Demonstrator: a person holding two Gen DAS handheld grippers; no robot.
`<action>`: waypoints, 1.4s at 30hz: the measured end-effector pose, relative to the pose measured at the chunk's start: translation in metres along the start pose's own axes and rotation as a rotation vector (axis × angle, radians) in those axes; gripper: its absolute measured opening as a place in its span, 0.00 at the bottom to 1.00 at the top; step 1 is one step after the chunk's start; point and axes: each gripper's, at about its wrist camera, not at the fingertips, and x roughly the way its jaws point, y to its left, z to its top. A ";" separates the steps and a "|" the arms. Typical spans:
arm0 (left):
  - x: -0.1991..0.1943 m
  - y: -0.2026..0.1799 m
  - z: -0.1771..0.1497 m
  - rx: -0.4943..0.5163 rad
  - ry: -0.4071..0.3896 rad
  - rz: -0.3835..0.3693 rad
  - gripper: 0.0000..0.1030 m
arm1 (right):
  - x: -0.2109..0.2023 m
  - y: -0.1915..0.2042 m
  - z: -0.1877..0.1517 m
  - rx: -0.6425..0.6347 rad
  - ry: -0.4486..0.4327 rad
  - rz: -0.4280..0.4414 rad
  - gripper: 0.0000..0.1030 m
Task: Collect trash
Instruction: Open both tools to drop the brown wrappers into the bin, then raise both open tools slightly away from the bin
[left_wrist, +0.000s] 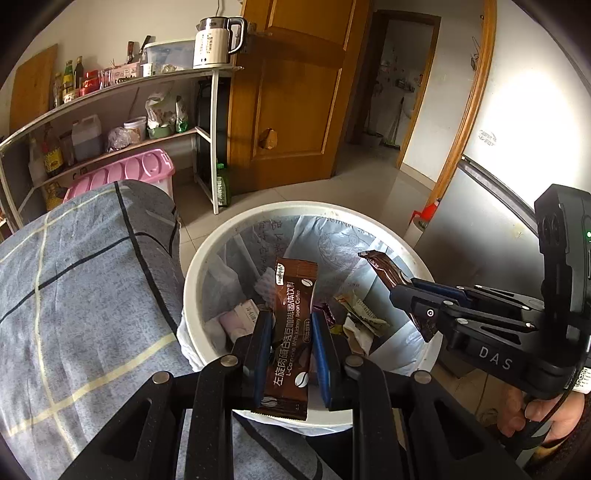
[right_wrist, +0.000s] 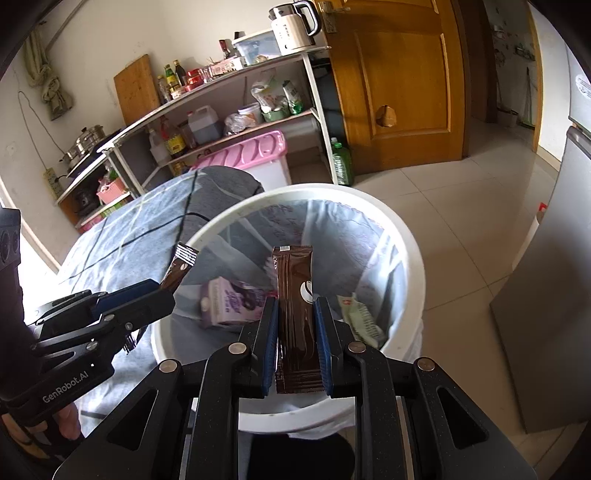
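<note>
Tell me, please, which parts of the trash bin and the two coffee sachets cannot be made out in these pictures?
- Bin floor: both views, covered by liner and trash.
- Bin's near rim: both views, behind the gripper bodies.
- Left sachet, lower edges: left wrist view, hidden by the jaws.
- Right sachet print: right wrist view, glare on the foil.
- Right sachet's middle: left wrist view, behind the right gripper.

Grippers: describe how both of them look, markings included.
Both are matte black with linked bars, silver rivets and blue pads on the fingers. The right gripper has "DAS" in pale letters, a small green light on its body and a thin black cable. The left gripper reads "GenRobot.AI" in white.
</note>
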 end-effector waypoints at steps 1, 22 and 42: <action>0.004 -0.002 0.000 -0.001 0.006 -0.004 0.22 | 0.001 -0.002 -0.001 0.001 0.006 -0.005 0.20; 0.009 -0.015 -0.006 0.001 0.017 0.046 0.41 | -0.001 -0.011 -0.010 0.001 0.009 -0.009 0.44; -0.085 -0.024 -0.043 -0.045 -0.168 0.272 0.58 | -0.074 0.040 -0.047 -0.025 -0.172 -0.048 0.44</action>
